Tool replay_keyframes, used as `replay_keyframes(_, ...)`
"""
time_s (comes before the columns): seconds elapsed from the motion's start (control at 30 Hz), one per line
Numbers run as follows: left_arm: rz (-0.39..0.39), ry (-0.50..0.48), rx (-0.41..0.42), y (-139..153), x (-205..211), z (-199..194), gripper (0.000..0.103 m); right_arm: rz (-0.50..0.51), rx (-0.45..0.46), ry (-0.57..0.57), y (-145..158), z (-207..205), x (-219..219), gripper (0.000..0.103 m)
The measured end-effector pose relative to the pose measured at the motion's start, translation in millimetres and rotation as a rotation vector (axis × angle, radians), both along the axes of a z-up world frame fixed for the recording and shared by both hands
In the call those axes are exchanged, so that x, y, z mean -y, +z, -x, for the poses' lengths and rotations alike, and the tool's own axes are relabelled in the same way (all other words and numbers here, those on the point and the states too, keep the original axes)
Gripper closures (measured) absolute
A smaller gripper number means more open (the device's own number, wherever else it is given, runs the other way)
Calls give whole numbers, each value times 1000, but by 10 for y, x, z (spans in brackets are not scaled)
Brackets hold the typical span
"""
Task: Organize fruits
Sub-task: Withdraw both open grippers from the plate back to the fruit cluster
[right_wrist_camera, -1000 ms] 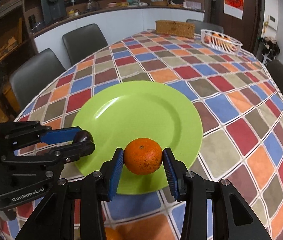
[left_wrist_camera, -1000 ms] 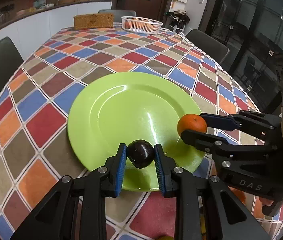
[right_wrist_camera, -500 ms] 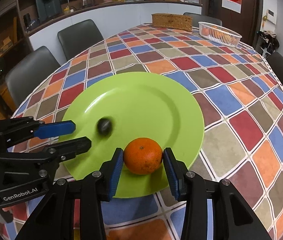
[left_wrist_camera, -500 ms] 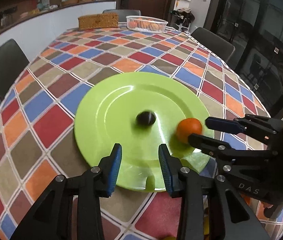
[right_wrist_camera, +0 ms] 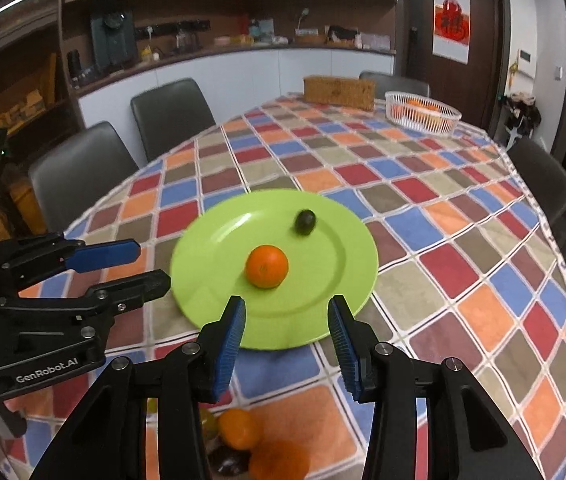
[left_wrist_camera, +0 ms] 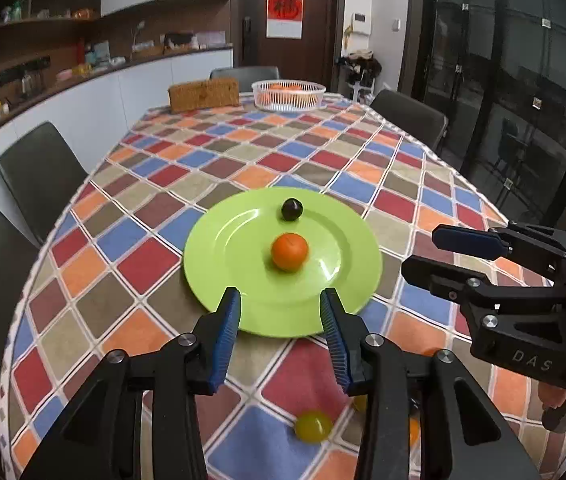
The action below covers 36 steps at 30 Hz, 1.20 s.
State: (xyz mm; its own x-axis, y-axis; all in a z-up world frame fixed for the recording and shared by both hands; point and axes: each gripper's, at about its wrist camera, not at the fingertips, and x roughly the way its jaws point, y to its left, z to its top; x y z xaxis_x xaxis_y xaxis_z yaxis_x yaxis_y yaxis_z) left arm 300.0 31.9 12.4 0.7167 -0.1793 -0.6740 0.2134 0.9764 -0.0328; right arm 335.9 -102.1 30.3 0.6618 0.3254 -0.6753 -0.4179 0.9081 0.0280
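Orange (left_wrist_camera: 289, 251) round, glossy, near dark plum (left_wrist_camera: 292, 209) on green plate (left_wrist_camera: 219, 248).

On the black body of your right gripper (left_wrist_camera: 435, 252), seen from the left wrist camera, you can read the raised letters "DAS". On the black body of your left gripper (right_wrist_camera: 143, 264), seen from the right wrist camera, white print reads "GenRobot.AI". The red-and-white poster (right_wrist_camera: 452, 27) on the dark brown door carries a red character, too small to read.
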Motion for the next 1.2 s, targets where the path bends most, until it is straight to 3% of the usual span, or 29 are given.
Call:
replay_keyframes(0.3, 3, -43, 98, 228, 106, 655, 49, -51, 87, -9, 262, 591, 140, 59)
replay_keyframes(0.5, 26, -81, 93, 253, 222, 983, 43, -83, 111, -32, 301, 931, 285, 59)
replay_keyframes(0.6, 6, -93, 109, 230, 294, 1115, 41, -82, 115, -50, 277, 1065, 355, 51)
replay_keyframes(1.2, -48, -243, 42, -362, 537, 1166, 40, -19, -60, -108, -404, 1300, 572, 51)
